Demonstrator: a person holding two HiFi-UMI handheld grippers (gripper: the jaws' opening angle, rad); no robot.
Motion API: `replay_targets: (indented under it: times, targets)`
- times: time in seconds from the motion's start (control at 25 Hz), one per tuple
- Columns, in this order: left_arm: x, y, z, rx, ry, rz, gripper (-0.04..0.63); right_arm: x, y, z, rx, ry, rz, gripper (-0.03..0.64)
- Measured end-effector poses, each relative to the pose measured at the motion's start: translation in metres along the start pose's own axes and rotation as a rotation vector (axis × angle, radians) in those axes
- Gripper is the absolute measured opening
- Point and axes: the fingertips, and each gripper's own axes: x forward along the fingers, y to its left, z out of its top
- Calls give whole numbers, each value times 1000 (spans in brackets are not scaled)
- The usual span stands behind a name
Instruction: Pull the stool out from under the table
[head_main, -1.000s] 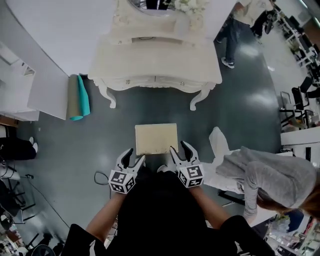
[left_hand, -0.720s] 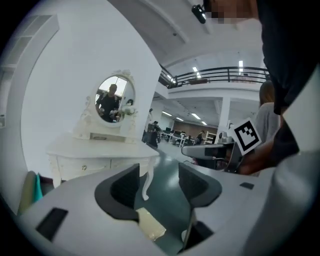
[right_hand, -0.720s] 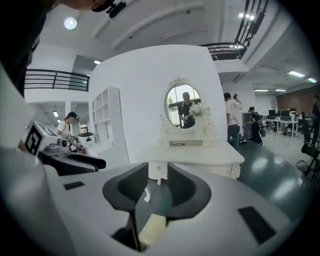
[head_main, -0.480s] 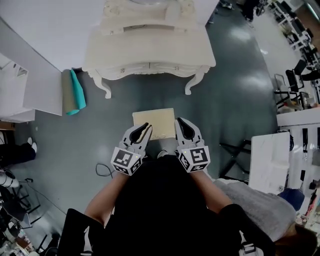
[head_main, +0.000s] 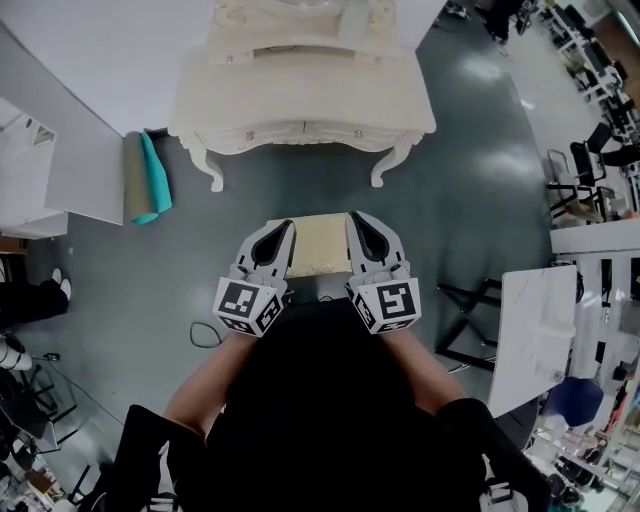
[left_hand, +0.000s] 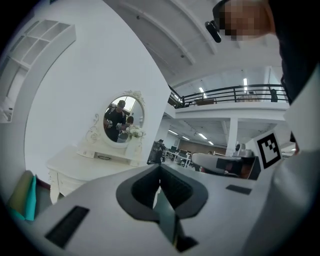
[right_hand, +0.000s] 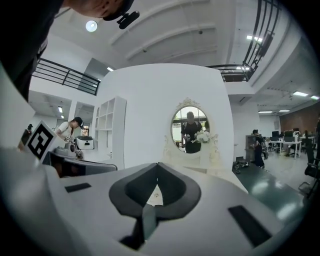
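Left tongs (head_main: 284, 232), right tongs (head_main: 356, 222) now clenched empty, open before — stool (head_main: 318, 246) stands clear of counter (head_main: 300, 95); pull looks complete.

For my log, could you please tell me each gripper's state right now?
Left tongs: closed, nothing between them.
Right tongs: closed, nothing between them.

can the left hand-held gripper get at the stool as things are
Probably yes: the stool stands clear of the table, the left hand-held gripper sits at its left edge, nothing between. Its shut, empty jaws must open first.
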Motion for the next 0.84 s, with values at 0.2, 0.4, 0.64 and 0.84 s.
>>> replay_targets:
  times: [0.2, 0.4, 0.64, 0.84]
  targets:
    - [-1, 14, 2, -7, -5, 3, 15, 14, 8, 3, 1, -18, -15, 18]
    - [-1, 28, 11, 6, -19, 22, 15, 23, 10, 6, 2, -26, -38, 18]
    - [-2, 51, 26, 54, -44, 29, 15, 36, 20, 1, -2, 7, -49, 18]
    - [-5, 59, 31, 63, -55, 13, 14, 48, 31, -1, 10, 11, -58, 18]
